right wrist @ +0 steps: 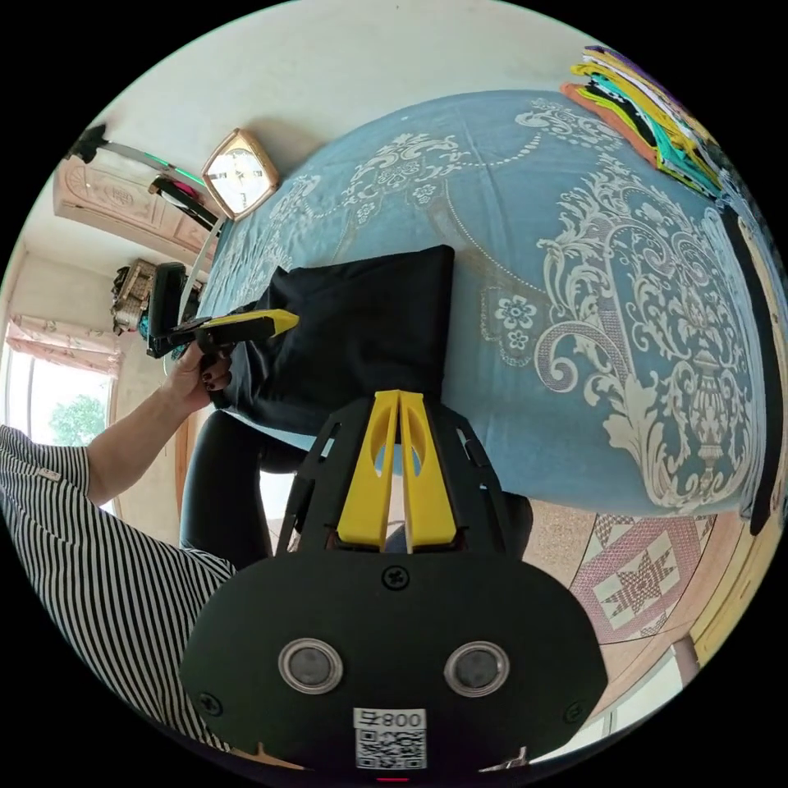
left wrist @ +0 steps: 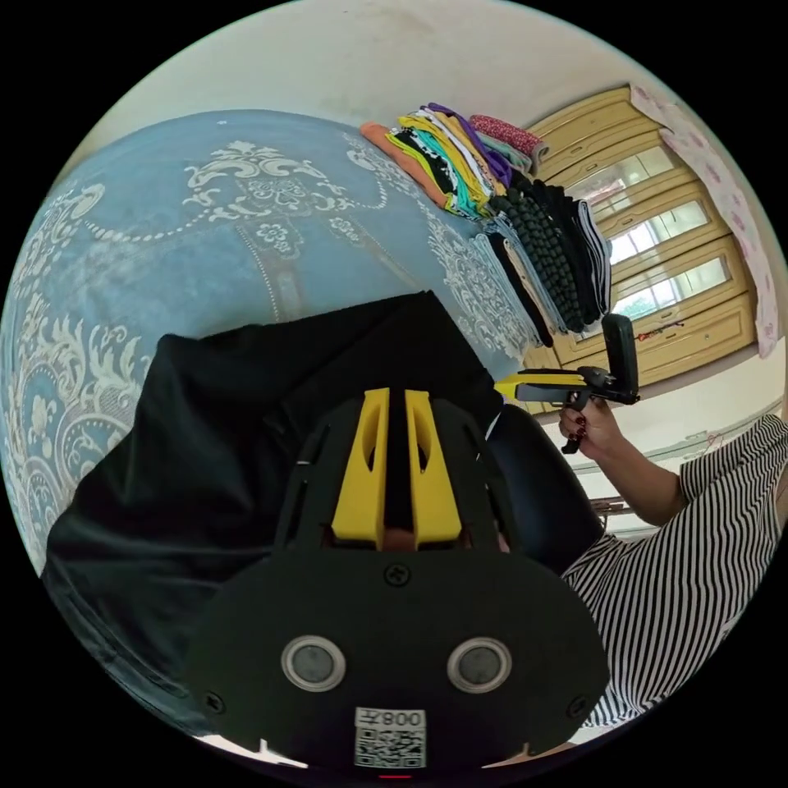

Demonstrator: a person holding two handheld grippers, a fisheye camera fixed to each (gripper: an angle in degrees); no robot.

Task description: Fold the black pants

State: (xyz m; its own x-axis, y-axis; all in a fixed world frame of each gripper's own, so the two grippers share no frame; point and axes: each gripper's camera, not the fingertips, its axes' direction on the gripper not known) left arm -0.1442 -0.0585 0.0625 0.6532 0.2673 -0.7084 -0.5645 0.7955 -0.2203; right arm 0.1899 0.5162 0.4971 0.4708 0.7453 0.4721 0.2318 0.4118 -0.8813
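We log the black pants [left wrist: 246,427] folded into a dark block on the blue patterned bedspread [left wrist: 164,246], near its edge. In the left gripper view, the left gripper [left wrist: 397,402] sits over the cloth, yellow jaws nearly together with a narrow slot between; whether fabric is pinched we cannot tell. Further right, a stack of folded clothes [left wrist: 492,189] stands on the bed, then the right gripper [left wrist: 513,384] held in a hand [left wrist: 593,427], off the pants.

In the right gripper view, the left gripper [right wrist: 283,320] rests at the pants' [right wrist: 361,328] edge. Centre, the right gripper [right wrist: 399,398] shows jaws together, apparently empty, by the pants' near corner.
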